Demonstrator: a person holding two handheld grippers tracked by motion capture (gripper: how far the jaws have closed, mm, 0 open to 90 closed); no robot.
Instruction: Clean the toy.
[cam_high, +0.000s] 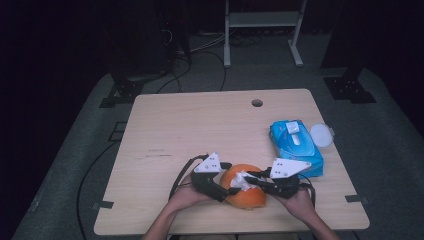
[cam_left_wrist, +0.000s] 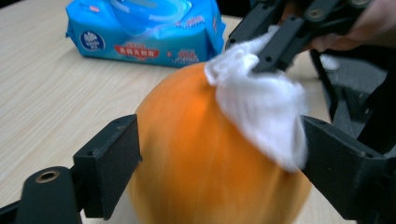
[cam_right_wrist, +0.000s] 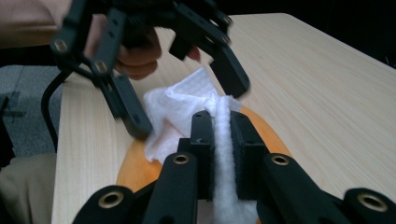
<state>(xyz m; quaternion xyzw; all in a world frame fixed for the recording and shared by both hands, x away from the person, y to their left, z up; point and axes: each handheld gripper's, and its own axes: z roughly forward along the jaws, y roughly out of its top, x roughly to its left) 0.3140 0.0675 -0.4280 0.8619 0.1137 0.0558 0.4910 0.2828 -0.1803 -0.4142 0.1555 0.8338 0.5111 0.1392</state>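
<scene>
Pumpkin (cam_high: 244, 192), orange, at table's (cam_high: 200, 130) near edge, braced between spread jaws of left gripper (cam_left_wrist: 219, 163). White wet wipe (cam_right_wrist: 187, 112) clamped tight in right gripper (cam_right_wrist: 220, 140), pressed on top. Wiping apparently mid-course; lower flanks likely left. Blue wipes pack (cam_high: 296, 146) just beyond.

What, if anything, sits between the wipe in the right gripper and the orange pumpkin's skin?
Nothing visible. The right gripper pinches the white wipe, which drapes directly on the orange pumpkin. The left gripper straddles the pumpkin's sides, clear of the wiped patch.
</scene>
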